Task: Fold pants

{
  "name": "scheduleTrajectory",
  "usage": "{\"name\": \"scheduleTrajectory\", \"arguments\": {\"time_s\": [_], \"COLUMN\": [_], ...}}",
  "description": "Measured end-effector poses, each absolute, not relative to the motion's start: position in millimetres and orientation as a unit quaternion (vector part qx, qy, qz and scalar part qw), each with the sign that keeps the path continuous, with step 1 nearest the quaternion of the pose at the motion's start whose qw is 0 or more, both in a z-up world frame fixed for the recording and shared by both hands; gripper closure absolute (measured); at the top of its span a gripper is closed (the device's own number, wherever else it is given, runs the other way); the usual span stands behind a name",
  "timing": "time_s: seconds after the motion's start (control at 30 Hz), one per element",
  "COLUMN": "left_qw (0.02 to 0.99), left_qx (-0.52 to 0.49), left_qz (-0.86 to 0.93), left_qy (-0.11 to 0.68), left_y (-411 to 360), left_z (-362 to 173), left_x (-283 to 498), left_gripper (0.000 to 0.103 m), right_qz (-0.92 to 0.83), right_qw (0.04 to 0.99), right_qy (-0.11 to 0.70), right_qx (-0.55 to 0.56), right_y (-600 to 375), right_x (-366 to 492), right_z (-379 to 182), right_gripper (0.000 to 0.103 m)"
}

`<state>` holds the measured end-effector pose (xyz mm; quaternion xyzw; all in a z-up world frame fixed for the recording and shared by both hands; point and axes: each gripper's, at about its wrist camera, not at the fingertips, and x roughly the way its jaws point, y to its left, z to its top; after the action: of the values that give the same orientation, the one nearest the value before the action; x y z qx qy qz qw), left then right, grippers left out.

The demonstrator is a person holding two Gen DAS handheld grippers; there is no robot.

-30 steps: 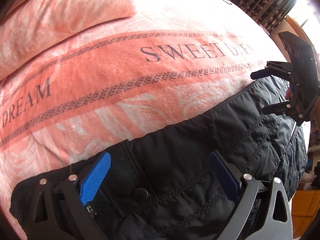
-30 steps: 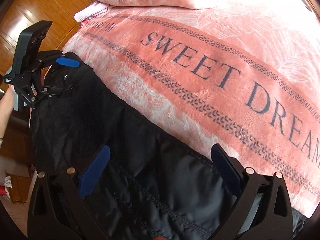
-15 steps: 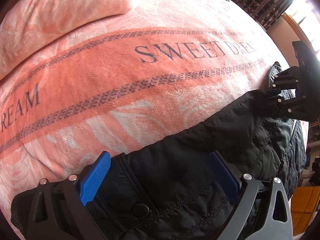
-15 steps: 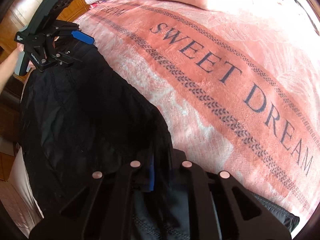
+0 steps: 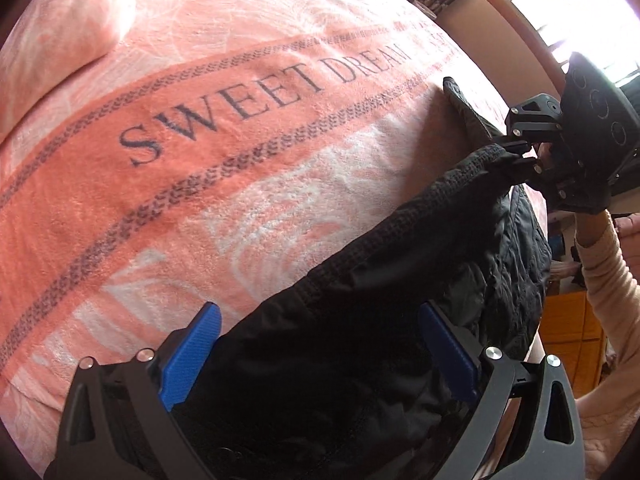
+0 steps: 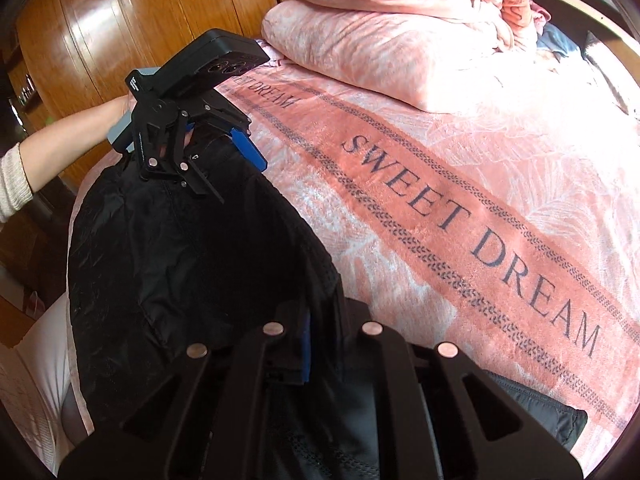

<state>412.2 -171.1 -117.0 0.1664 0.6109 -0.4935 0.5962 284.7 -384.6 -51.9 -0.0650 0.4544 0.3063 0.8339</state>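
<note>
While my right tool is clamped tight on a raised fold of the black pants, my left tool is wide apart and closing, its blue pads on either side of the waist end without pressing it. The pants lie along the near edge of the bed, on the pink blanket lettered SWEET DREAM, with one leg end trailing toward the far edge. A pillow sits at the head of the bed.

blanket beyond the pants lies open, pillow probably bounding it.
</note>
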Motion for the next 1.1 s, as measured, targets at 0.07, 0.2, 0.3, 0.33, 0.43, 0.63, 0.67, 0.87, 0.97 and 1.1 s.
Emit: {"name": "scheduleTrajectory", "arguments": {"time_s": [0.07, 0.2, 0.3, 0.33, 0.43, 0.63, 0.67, 0.87, 0.97, 1.1], "left_qw": [0.605, 0.617, 0.633, 0.642, 0.676, 0.741, 0.749, 0.788, 0.797, 0.807], "left_qx": [0.18, 0.177, 0.172, 0.173, 0.192, 0.243, 0.25, 0.235, 0.229, 0.226], "left_qz": [-0.479, -0.479, -0.47, -0.467, -0.448, -0.401, -0.394, -0.365, -0.361, -0.343], "left_qy": [0.61, 0.599, 0.591, 0.583, 0.553, 0.481, 0.47, 0.438, 0.426, 0.424], "left_y": [-166.8, -154.3, -150.3, -147.8, -143.1, -128.9, -125.7, -102.0, -90.4, -78.3], "left_z": [-117.9, -110.8, -104.2, -97.5, -72.1, -24.9, -20.0, 0.7, 3.5, -8.2], "left_x": [411.0, 404.1, 399.3, 394.9, 372.1, 285.5, 269.0, 186.3, 145.2, 91.7], "left_gripper": [0.04, 0.074, 0.085, 0.086, 0.087, 0.088, 0.088, 0.088, 0.088, 0.087], "right_qz": [0.302, 0.29, 0.277, 0.271, 0.255, 0.226, 0.224, 0.208, 0.202, 0.198], "right_qw": [0.838, 0.844, 0.852, 0.855, 0.866, 0.891, 0.894, 0.907, 0.908, 0.899], "right_qy": [0.451, 0.446, 0.44, 0.438, 0.425, 0.386, 0.379, 0.358, 0.36, 0.388], "right_qx": [-0.061, -0.06, -0.06, -0.059, -0.066, -0.082, -0.085, -0.081, -0.07, -0.054], "right_y": [-384.9, -377.9, -373.7, -373.1, -369.8, -354.2, -350.4, -330.5, -322.3, -309.1], "right_x": [281.6, 279.6, 272.8, 268.6, 247.6, 174.0, 159.7, 79.1, 42.0, 5.0], "right_z": [-49.6, -46.7, -41.0, -37.7, -25.4, 2.2, 5.4, 10.9, 6.0, -18.3], "right_gripper": [0.096, 0.095, 0.095, 0.095, 0.095, 0.095, 0.095, 0.096, 0.096, 0.096]}}
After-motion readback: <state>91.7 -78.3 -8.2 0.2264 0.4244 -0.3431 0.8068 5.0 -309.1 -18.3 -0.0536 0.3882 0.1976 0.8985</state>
